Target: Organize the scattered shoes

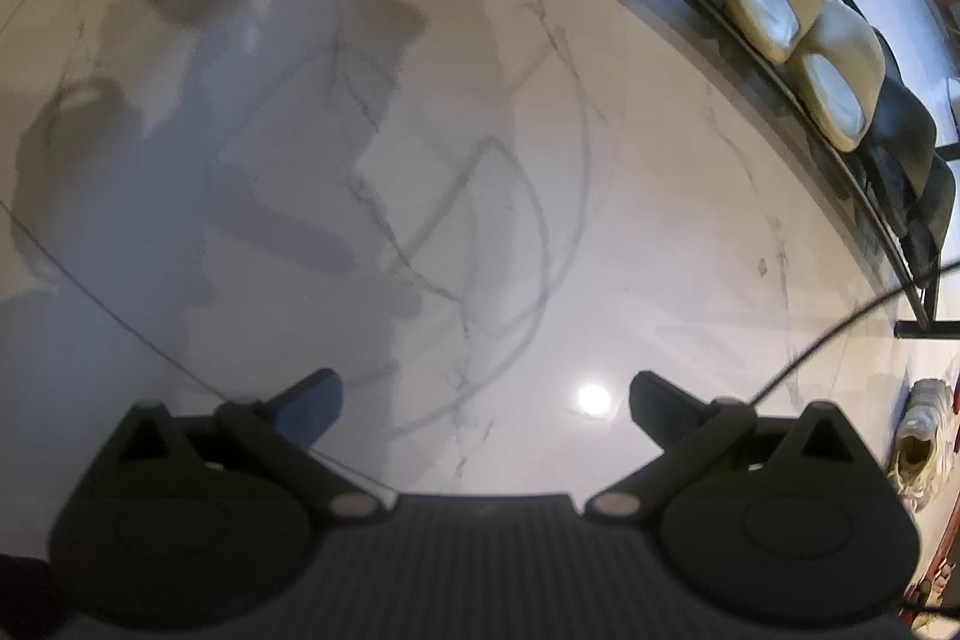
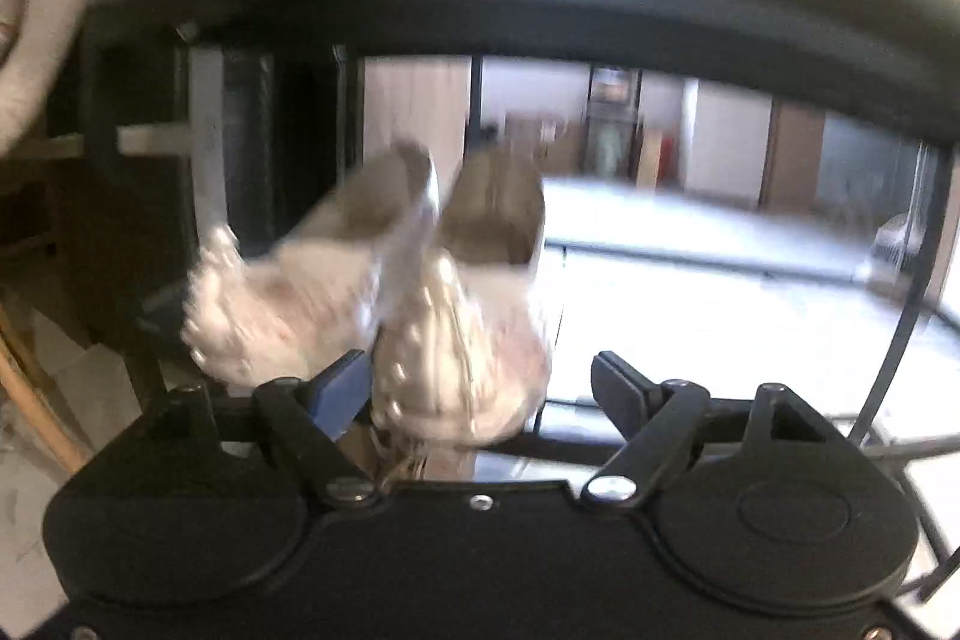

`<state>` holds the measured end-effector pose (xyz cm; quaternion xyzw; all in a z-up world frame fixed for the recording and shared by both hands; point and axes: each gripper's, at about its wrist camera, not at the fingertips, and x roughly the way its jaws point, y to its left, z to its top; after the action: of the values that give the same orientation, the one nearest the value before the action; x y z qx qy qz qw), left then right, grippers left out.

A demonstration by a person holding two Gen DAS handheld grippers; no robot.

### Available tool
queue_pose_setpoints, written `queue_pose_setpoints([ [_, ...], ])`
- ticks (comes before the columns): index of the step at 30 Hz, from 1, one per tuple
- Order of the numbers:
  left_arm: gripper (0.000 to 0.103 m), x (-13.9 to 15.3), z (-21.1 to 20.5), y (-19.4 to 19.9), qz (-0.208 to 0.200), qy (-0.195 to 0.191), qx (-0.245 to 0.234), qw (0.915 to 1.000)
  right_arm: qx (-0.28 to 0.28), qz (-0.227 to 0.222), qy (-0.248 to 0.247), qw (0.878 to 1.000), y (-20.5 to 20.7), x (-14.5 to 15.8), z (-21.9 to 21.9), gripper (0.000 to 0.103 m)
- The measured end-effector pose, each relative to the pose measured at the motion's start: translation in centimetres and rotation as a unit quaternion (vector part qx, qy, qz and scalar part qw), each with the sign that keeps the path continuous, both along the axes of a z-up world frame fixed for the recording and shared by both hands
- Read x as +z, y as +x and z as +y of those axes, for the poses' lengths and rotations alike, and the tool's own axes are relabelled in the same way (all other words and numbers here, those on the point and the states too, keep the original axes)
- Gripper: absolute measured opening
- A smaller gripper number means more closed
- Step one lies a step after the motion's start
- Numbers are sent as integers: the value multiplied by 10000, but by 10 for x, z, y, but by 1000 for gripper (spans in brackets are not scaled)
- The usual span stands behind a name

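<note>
Your right claw stands wide with nothing gripped; the pair of pale, bead-studded white sneakers sits on the black metal shoe rack, toes towards you, heels far, side by side and touching; the right-hand shoe of the pair lies between the fingers, its toe against the blue pad of the left finger, well apart from the right one; the picture is blurred, so I cannot tell whether that pad presses. Each shoe's long axis runs near to far, along the claw's own line; judged from this, backing straight out looks safest. Your left claw also stands wide and empty, pointing down at the white marble floor; one more white sneaker lies on the floor to its near right, so the left hand looks nearer for it.
</note>
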<state>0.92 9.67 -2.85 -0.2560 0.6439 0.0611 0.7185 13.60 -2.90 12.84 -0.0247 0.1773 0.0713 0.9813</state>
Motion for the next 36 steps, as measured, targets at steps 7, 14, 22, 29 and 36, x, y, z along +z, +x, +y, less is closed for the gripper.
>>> queue_pose_setpoints([
  [7,102,-2,-3,0,-3,12,-29,10000,225,-200,-127,9995,3,-9,21,67],
  [14,102,-2,-1,-1,4,1,-52,10000,736,-251,-415,9961,-8,-2,11,64],
  [22,102,-3,1,0,15,44,-46,10000,459,7,-175,9988,-1,3,14,97],
  [29,102,3,-1,3,-216,340,-144,9991,313,-171,-533,9979,-33,22,9,103],
  [36,102,20,6,9,-861,759,-67,9934,-48,136,-106,9998,-78,41,-36,103],
])
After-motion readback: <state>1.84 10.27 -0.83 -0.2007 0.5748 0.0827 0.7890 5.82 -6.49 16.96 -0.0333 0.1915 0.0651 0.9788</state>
